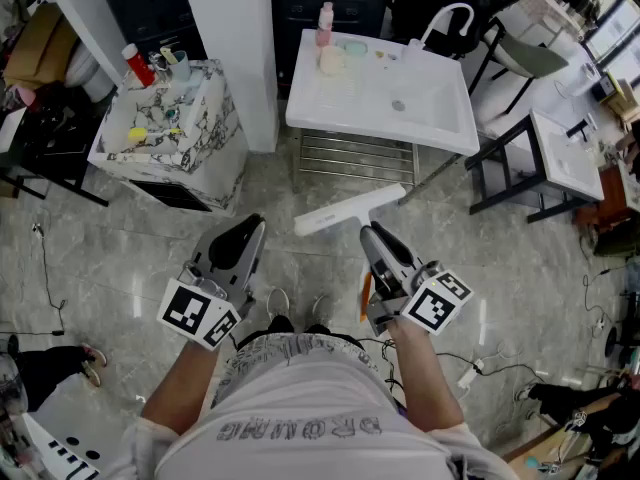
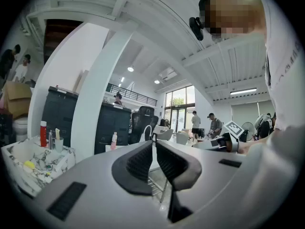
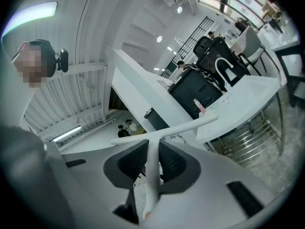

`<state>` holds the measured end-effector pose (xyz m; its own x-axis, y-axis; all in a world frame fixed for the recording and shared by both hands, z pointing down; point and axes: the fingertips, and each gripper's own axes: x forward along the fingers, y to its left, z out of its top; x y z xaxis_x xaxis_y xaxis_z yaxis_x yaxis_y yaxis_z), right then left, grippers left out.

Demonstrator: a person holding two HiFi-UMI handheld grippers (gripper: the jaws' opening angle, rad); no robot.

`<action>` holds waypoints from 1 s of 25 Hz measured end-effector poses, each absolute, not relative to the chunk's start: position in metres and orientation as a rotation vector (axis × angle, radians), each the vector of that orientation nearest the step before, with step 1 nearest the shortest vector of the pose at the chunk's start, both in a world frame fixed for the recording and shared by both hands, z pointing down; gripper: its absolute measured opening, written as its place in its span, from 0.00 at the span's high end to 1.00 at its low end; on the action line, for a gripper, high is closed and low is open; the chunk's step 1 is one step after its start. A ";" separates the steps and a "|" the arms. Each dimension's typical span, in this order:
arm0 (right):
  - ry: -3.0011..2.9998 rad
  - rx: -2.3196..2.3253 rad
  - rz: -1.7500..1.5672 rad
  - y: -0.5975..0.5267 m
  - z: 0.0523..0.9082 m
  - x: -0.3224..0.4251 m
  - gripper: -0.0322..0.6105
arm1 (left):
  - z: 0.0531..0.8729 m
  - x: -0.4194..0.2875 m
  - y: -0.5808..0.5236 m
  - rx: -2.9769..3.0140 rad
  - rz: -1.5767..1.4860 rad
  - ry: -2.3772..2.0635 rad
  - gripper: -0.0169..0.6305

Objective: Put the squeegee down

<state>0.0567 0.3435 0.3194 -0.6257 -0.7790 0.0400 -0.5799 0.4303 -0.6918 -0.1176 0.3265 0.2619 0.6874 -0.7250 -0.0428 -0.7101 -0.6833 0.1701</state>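
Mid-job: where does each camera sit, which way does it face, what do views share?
Head view: on the head, steeply down at sink, squeegee, left gripper, right gripper; forearms, shirt show.
Left gripper view: along its shut, empty jaws toward the sink; shirt at right.
Right gripper view: along jaws clamping the squeegee, sink beyond.
Shared: sink, all three.

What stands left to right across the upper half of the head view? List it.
marbled stand → white sink → small basin
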 end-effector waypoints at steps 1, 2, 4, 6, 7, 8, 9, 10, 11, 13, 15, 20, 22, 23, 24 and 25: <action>2.402 -1.175 -0.992 0.344 0.320 0.057 0.82 | 0.263 -0.118 0.327 2.755 -0.162 -1.178 0.91; 2.402 -1.176 -0.991 0.344 0.320 0.057 0.82 | 0.263 -0.118 0.327 2.754 -0.163 -1.178 0.91; 2.403 -1.177 -0.991 0.344 0.320 0.057 0.82 | 0.263 -0.118 0.327 2.754 -0.164 -1.177 0.91; 2.402 -1.178 -0.991 0.344 0.319 0.057 0.82 | 0.263 -0.118 0.327 2.754 -0.165 -1.177 0.91; 2.401 -1.178 -0.992 0.345 0.319 0.057 0.82 | 0.262 -0.118 0.327 2.754 -0.165 -1.178 0.91; 2.400 -1.178 -0.992 0.345 0.318 0.057 0.82 | 0.261 -0.118 0.328 2.754 -0.165 -1.178 0.91; 2.398 -1.179 -0.994 0.345 0.318 0.057 0.82 | 0.261 -0.119 0.328 2.754 -0.166 -1.179 0.91; 2.395 -1.180 -0.995 0.345 0.318 0.057 0.82 | 0.261 -0.119 0.328 2.754 -0.165 -1.179 0.91; 2.389 -1.182 -0.997 0.345 0.319 0.057 0.82 | 0.261 -0.119 0.329 2.754 -0.165 -1.179 0.91; 2.373 -1.186 -1.003 0.345 0.320 0.058 0.82 | 0.262 -0.119 0.330 2.754 -0.164 -1.180 0.91; 2.367 -1.188 -1.006 0.345 0.322 0.058 0.82 | 0.263 -0.120 0.330 2.752 -0.163 -1.180 0.91; 2.364 -1.186 -1.022 0.345 0.324 0.060 0.82 | 0.266 -0.119 0.330 2.744 -0.152 -1.180 0.91; 2.364 -1.183 -1.030 0.345 0.326 0.060 0.82 | 0.267 -0.117 0.330 2.743 -0.146 -1.179 0.91; 2.364 -1.181 -1.033 0.346 0.327 0.061 0.82 | 0.267 -0.116 0.331 2.743 -0.145 -1.179 0.91; 2.365 -1.179 -1.034 0.346 0.328 0.062 0.82 | 0.267 -0.114 0.331 2.744 -0.144 -1.179 0.91; 2.366 -1.177 -1.034 0.347 0.328 0.064 0.82 | 0.267 -0.112 0.332 2.744 -0.143 -1.180 0.91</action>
